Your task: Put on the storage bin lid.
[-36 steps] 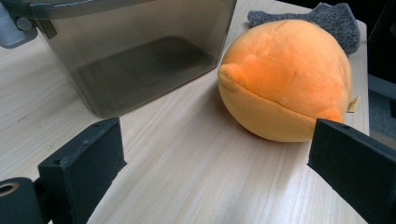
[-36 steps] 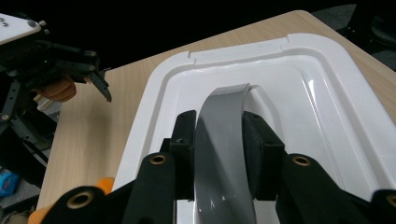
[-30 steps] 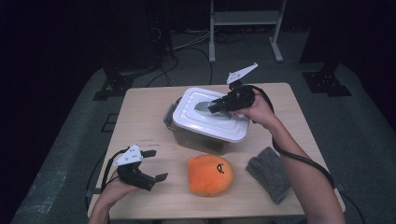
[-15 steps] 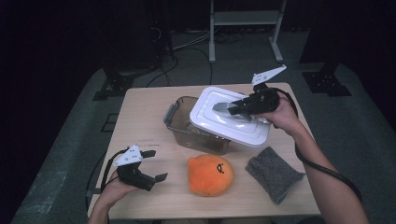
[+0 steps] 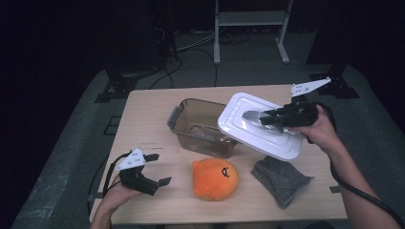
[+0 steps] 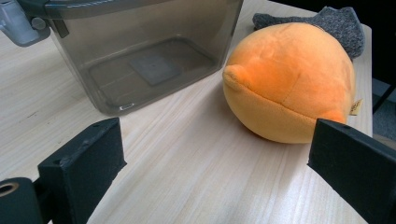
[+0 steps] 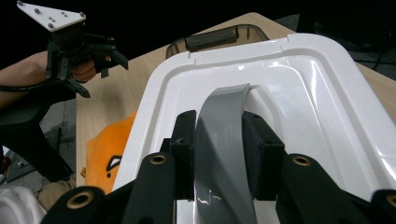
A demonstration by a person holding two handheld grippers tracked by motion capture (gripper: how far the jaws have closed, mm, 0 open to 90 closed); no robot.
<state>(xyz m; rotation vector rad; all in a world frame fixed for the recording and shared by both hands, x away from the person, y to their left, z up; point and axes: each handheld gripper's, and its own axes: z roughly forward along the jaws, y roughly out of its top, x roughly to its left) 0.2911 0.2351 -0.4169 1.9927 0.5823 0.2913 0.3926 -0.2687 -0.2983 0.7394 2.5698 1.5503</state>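
Lid, high view: white lid hangs tilted in the right centre of the frame, off the box and overlapping only its right rim, so the box stands open for filling.
Right gripper, high view: right gripper is clamped on the lid's grey handle, jaws pointing left; the grip on the handle lets the lid be carried by one hand, away from the box.
Left gripper, high view: left gripper rests low at the lower left, jaws spread and empty, aimed right toward the plush, likely waiting its turn.
Other things, high view: grey cloth lies at the lower right, below the lid, near the plush but apart from it.
Left gripper view: jaws stand wide apart at the bottom corners with nothing between the pads; the plush sits upper right, near the box, the cloth behind it.
Box, left gripper view: clear brown walls, nothing inside, latch at the upper left.
Right gripper view: both pads press the arched handle at the centre; the lid spreads beyond it.
Background, right gripper view: left gripper at the upper left, plush at the lower left, box rim above the lid.
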